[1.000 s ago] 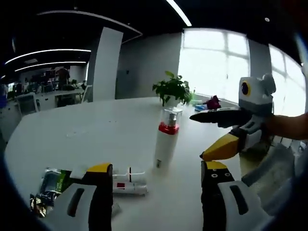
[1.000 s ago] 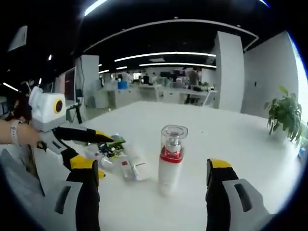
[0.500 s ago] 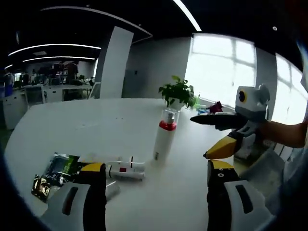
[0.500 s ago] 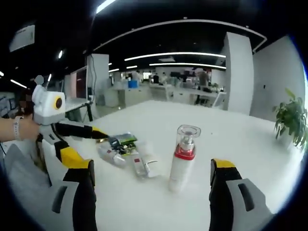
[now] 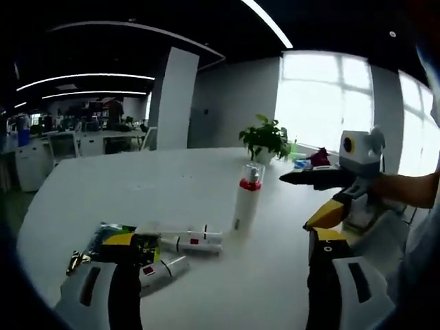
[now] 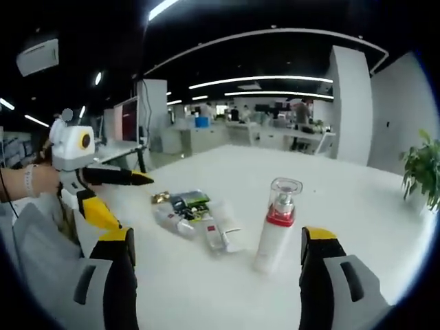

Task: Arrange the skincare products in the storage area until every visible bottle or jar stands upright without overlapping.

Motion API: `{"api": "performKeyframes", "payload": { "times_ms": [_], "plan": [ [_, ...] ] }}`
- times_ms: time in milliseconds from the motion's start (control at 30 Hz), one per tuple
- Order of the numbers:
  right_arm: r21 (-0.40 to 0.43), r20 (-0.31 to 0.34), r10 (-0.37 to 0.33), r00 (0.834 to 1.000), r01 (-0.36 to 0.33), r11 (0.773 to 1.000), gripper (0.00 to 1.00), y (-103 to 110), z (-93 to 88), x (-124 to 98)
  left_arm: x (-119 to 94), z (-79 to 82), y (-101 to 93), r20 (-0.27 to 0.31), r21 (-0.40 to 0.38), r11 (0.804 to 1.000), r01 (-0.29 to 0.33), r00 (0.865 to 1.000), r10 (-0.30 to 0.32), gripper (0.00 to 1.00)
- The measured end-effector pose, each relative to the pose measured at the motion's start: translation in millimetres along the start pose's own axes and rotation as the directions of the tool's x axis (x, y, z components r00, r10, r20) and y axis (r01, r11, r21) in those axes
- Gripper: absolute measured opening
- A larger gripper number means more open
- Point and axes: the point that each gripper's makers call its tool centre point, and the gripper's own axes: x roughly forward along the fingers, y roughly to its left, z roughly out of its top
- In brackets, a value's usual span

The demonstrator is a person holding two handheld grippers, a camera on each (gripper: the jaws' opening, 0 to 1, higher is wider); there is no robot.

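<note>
I see a big white round worktop (image 5: pixel 96 185). A white pump bottle (image 5: pixel 246 199) with a red collar and a clear cap stands upright on it, out in the middle part, well away from the edges. In the right gripper view the same bottle (image 6: pixel 275 223) stands between my right gripper's two fingers, but farther out, not touched.

Nearer the worktop's edge lie the other things in a small heap. Two white tubes (image 5: pixel 189 242) with red marks lie flat on their sides, close together. Next to them lie some shiny packets (image 5: pixel 110 237), green and dark. In the right gripper view the tubes (image 6: pixel 218 234) and packets (image 6: pixel 185 203) lie just beside each other, left of the bottle.

My left gripper (image 5: pixel 220 275) has its fingers spread wide and holds nothing. My right gripper (image 6: pixel 213 275) has its fingers spread wide too, and is empty. I can see the right gripper (image 5: pixel 330 196) over the worktop's edge in the left gripper view, apart from the bottle.

A potted plant (image 5: pixel 267 139) stands near the far edge of the worktop.
</note>
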Motion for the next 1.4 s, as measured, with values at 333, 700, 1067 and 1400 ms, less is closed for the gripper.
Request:
{"api": "performKeyframes", "payload": {
  "times_ms": [333, 700, 1067, 1400],
  "plan": [
    [-0.003, 0.01, 0.01, 1.0, -0.01, 1.0, 1.0, 9, 0.3, -5, -13, 0.2, 1.8, -0.002, -0.006, 1.0, -0.02, 1.0, 0.02, 0.99],
    [-0.029, -0.013, 0.046, 0.999, -0.046, 0.999, 1.0, 28, -2.6, -5, -24, 0.1, -1.4, 0.01, 0.004, 0.999, -0.038, 0.999, 0.037, 0.99],
    [-0.031, -0.034, 0.101, 0.994, -0.102, 0.994, 1.0, 52, -1.9, 7, -36, -1.9, 2.0, 0.019, -0.007, 0.998, -0.058, 0.998, 0.058, 0.99],
    [-0.099, -0.084, 0.169, 0.982, -0.177, 0.979, 1.0, 76, -1.1, 25, -47, -0.8, 10.4, 0.027, -0.011, 0.997, -0.083, 0.996, 0.083, 0.99]
  ]
}}
